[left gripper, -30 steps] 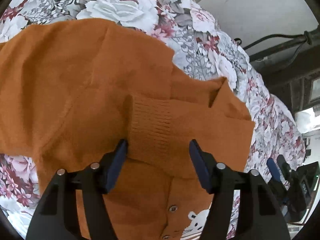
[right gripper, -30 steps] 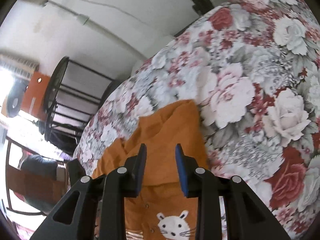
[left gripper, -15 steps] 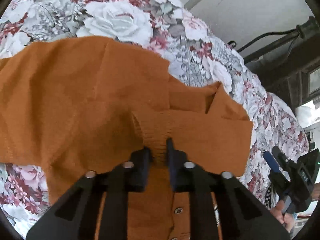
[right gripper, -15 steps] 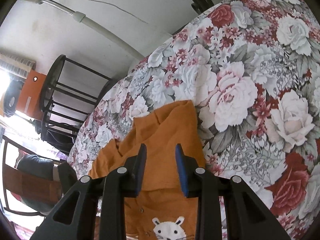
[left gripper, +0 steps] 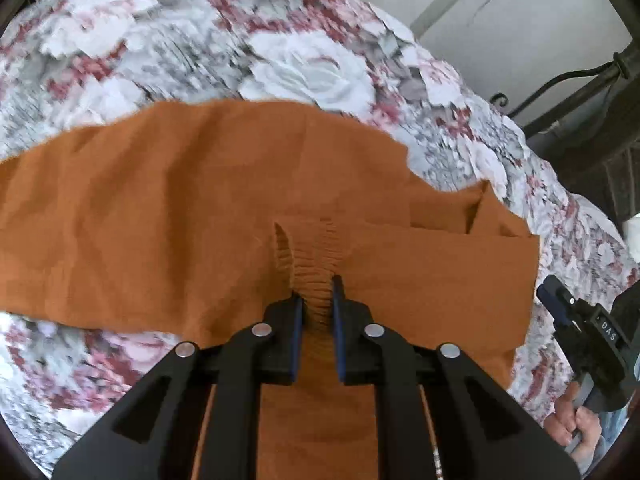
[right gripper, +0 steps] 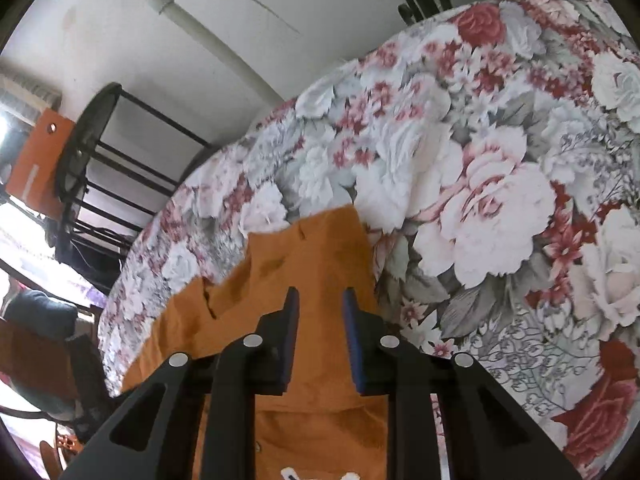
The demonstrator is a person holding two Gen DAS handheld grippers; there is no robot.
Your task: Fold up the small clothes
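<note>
An orange knit sweater (left gripper: 160,220) lies spread on a floral bedspread (left gripper: 280,60). My left gripper (left gripper: 316,292) is shut on the ribbed cuff (left gripper: 316,248) of a sleeve folded over the body, and the knit bunches up between the pads. In the right wrist view the sweater (right gripper: 320,248) lies by the bedspread's (right gripper: 480,200) edge, a white animal print showing at the bottom. My right gripper (right gripper: 320,296) hovers over this cloth with its jaws closing. A gap still shows between the pads, with no cloth pinched in it.
A person's hand (left gripper: 576,420) holds the other tool at the lower right of the left wrist view. A black metal bed frame (left gripper: 580,76) runs along the wall. Beyond the bed stand a black wire rack (right gripper: 100,160) and an orange box (right gripper: 40,160).
The left gripper shut on the ribbed cuff and lifted it, bunching the knit. The right gripper moved in lower over the sweater and its jaws narrowed.
</note>
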